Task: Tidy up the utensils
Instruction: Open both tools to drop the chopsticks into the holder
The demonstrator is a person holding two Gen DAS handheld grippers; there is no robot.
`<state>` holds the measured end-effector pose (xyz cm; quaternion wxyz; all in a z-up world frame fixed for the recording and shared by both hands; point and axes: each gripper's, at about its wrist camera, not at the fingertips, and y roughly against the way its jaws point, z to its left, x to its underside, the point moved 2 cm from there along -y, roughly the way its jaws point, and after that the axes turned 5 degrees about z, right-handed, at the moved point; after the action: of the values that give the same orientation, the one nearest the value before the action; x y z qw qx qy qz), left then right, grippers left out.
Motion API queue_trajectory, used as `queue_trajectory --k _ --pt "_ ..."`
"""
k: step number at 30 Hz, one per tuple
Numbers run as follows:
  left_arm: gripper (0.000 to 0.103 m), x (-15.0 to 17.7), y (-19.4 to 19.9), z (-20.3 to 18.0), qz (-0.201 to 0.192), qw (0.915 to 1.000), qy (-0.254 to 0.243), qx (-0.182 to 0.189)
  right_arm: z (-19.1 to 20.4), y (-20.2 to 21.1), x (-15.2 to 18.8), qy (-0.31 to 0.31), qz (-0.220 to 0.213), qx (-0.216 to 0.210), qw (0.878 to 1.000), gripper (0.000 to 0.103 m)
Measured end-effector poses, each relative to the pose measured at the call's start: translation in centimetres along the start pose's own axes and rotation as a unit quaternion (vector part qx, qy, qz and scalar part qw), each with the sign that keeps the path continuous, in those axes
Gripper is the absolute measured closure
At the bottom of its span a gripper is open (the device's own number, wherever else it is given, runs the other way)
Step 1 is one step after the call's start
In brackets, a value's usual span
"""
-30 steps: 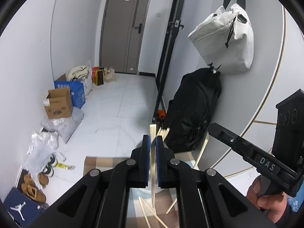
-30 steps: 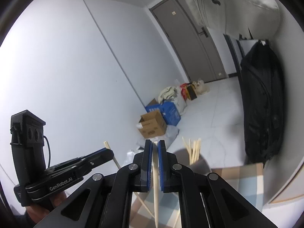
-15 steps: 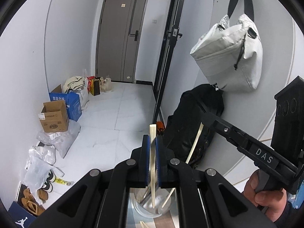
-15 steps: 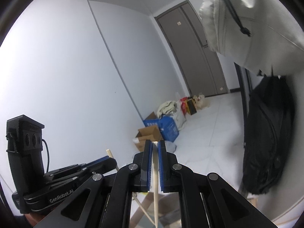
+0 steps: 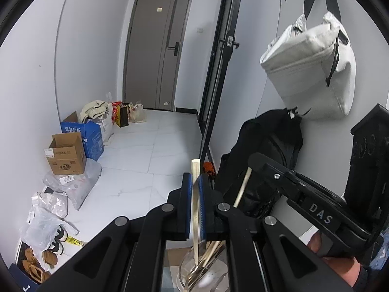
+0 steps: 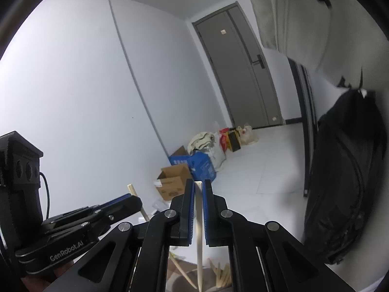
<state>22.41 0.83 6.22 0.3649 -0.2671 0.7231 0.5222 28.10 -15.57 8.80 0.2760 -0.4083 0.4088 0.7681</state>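
- Left wrist view: my left gripper (image 5: 195,209) has its blue pads pinched narrow on a pale wooden chopstick (image 5: 195,202), which stands nearly upright between them, square end up, thin end down.
- That chopstick's lower tip reaches into the clear round container (image 5: 187,265) below the jaws, where several other sticks (image 5: 211,250) already lean together with some metal utensils; I cannot tell whether the tip touches the bottom.
- My right gripper (image 5: 252,163) comes in from the right of this view, clamped on a second chopstick (image 5: 242,189) that slants down toward the same container. My hand (image 5: 340,267) shows at the lower right edge, around the grip.
- Beyond, on the pale tiled floor: a brown cardboard box (image 5: 66,154), a blue box (image 5: 83,133) just behind it, plastic bags along the left wall, and a grey door (image 5: 155,51) at the far end. A grey bag (image 5: 313,73) hangs on the right wall above a black backpack (image 5: 265,160).
- Right wrist view: my right gripper (image 6: 199,209) is closed tight on its chopstick (image 6: 199,231), again nearly upright, with the pointed end hanging low near the bottom of the frame.
- Under it a few loose chopsticks (image 6: 221,275) lie or lean; the surface there is blurred and I cannot tell what they rest in.
- My left gripper (image 6: 131,200) shows at the left of this view, its chopstick (image 6: 137,202) sticking up past the blue pads and slanting down to the right.
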Motion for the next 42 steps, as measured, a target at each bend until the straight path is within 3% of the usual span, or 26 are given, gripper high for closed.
queue_trajectory --k 14,19,30,32,34,36,38,42 --pt "0.101 1.0 -1.6 -0.3 0.013 0.9995 -0.012 0.025 -1.2 -2.2 1.8 0.0 0.021 0.002 1.0 0.097" --pt "0.101 1.7 -2.6 -0.3 0.049 0.9966 -0.007 0.066 -2.1 -2.9 3.5 -0.026 0.04 -0.008 0.999 0.097" --pt "0.099 2.4 -2.7 -1.3 0.094 0.9904 -0.016 0.1 -3.1 -1.6 5.2 -0.051 0.067 -0.026 0.996 0.094" --pt "0.091 2.4 -2.3 -1.3 0.098 0.9901 -0.012 0.1 -3.1 -1.0 5.0 -0.054 0.065 -0.028 0.996 0.094" --pt "0.071 2.4 -1.7 -1.3 0.094 0.9911 -0.01 0.094 -3.2 -0.3 4.9 -0.056 0.063 -0.026 0.996 0.093" --pt "0.062 2.4 -0.5 -1.2 0.079 0.993 -0.008 0.088 -3.4 0.8 4.8 -0.066 0.056 -0.022 0.996 0.087" --pt "0.061 2.5 0.3 -1.0 0.071 0.9942 -0.004 0.081 -3.6 1.6 4.9 -0.074 0.053 -0.019 0.996 0.074" --pt "0.06 3.0 1.4 -0.7 0.068 0.9961 0.01 0.056 -3.7 3.4 5.5 -0.076 0.059 -0.004 0.995 0.064"
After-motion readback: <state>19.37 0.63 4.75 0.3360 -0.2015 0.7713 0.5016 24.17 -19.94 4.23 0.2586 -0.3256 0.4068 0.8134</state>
